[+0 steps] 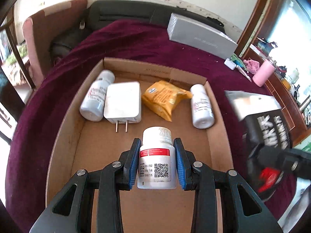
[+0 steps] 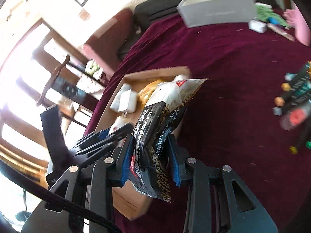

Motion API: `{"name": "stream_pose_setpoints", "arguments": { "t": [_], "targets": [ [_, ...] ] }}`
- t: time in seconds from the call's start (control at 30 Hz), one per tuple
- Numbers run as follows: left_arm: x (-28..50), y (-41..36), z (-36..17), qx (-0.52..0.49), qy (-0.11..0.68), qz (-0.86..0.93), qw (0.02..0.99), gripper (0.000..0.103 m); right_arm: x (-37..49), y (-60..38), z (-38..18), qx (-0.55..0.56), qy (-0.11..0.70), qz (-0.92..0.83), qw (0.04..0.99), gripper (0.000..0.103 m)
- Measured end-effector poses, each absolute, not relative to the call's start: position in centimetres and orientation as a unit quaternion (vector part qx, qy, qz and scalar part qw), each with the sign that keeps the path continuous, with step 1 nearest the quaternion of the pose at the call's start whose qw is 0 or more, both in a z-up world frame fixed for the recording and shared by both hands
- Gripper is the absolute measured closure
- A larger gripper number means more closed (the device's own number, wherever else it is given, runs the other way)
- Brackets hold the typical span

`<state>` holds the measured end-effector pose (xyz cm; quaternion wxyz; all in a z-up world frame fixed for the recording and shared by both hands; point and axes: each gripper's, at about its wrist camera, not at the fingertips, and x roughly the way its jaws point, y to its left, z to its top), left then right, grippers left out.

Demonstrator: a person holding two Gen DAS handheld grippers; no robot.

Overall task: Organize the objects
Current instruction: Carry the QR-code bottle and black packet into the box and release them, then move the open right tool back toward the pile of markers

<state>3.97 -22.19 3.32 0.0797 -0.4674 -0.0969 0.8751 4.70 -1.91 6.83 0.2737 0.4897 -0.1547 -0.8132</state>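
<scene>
My left gripper is shut on a white pill bottle with a red band and QR code, held over the near part of a shallow cardboard box. In the box lie two white bottles, a white plug charger and a yellow packet. My right gripper is shut on a black and white snack bag, held above the maroon cloth just right of the box. The bag and right gripper show blurred in the left wrist view.
The box sits on a table with a maroon cloth. A grey carton lies at the back. A pink cup and small clutter stand at the right edge. A dark package lies on the cloth at the right.
</scene>
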Motion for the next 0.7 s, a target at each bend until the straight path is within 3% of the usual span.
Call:
{"name": "stream_pose_setpoints", "arguments": {
  "t": [0.6, 0.7],
  "targets": [
    [4.8, -27.1, 3.2, -0.437, -0.257, 0.860, 0.064, 0.071, 2.0, -9.0, 1.6, 0.549, -0.084, -0.788, 0.263, 0.070],
    [5.4, -27.5, 3.9, -0.419, -0.269, 0.865, 0.062, 0.059, 1.8, -9.4, 1.4, 0.552, -0.074, -0.790, 0.255, 0.068]
  ]
}}
